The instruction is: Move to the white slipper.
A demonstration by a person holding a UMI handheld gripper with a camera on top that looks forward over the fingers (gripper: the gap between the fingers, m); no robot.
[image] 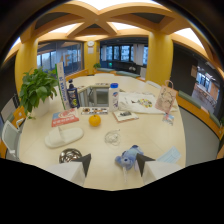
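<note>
Beyond the open tool (pixel 113 162), leftward, lies the white slipper (pixel 63 137).

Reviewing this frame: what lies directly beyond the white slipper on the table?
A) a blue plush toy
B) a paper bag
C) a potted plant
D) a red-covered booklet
D: the red-covered booklet lies flat just beyond the white slipper, which sits ahead and to the left of the open gripper; the blue plush toy lies near the right finger.

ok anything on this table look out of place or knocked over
Only the white slipper: footwear lying on a tabletop among a bottle, an orange fruit and papers. Nothing looks spilled or toppled. The jaws stand open, holding nothing.
</note>
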